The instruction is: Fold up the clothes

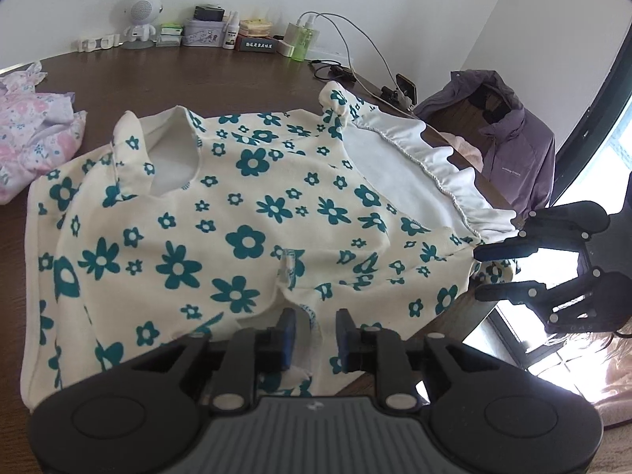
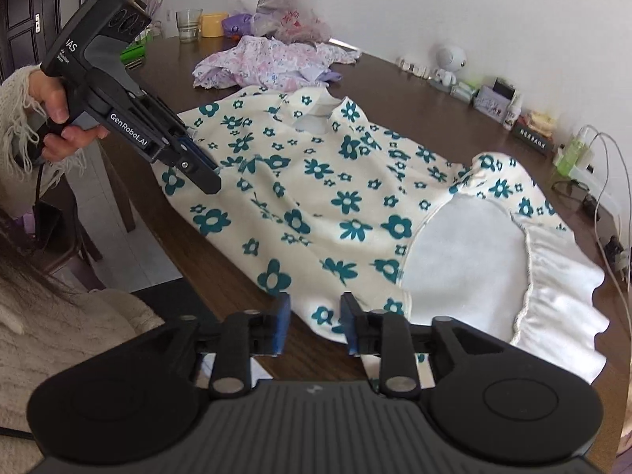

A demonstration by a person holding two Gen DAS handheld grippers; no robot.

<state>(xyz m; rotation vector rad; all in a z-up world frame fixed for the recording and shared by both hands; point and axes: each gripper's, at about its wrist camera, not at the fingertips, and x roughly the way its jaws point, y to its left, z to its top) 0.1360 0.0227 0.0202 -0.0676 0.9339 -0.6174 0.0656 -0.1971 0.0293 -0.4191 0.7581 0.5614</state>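
Note:
A cream garment with teal flowers (image 1: pixel 245 213) lies spread on the dark wooden table (image 1: pixel 205 79); its white inside and ruffled hem (image 1: pixel 446 170) are turned up at the right end. It also shows in the right wrist view (image 2: pixel 335 205). My left gripper (image 1: pixel 315 335) is open, its jaws on either side of the near cloth edge. My right gripper (image 2: pixel 315 322) is open over the near edge by the hem. The right gripper (image 1: pixel 480 274) shows at the garment's right corner in the left wrist view. The left gripper (image 2: pixel 211 177) touches the garment's near side in the right wrist view.
A pink and lilac floral garment (image 1: pixel 35 134) lies crumpled at the table's left (image 2: pixel 272 63). Small boxes, bottles, a white robot figure (image 1: pixel 140 19) and charger cables (image 1: pixel 355 51) line the back edge. A purple jacket (image 1: pixel 509 146) hangs on a chair right. A glass (image 2: pixel 189 25) and vase stand far off.

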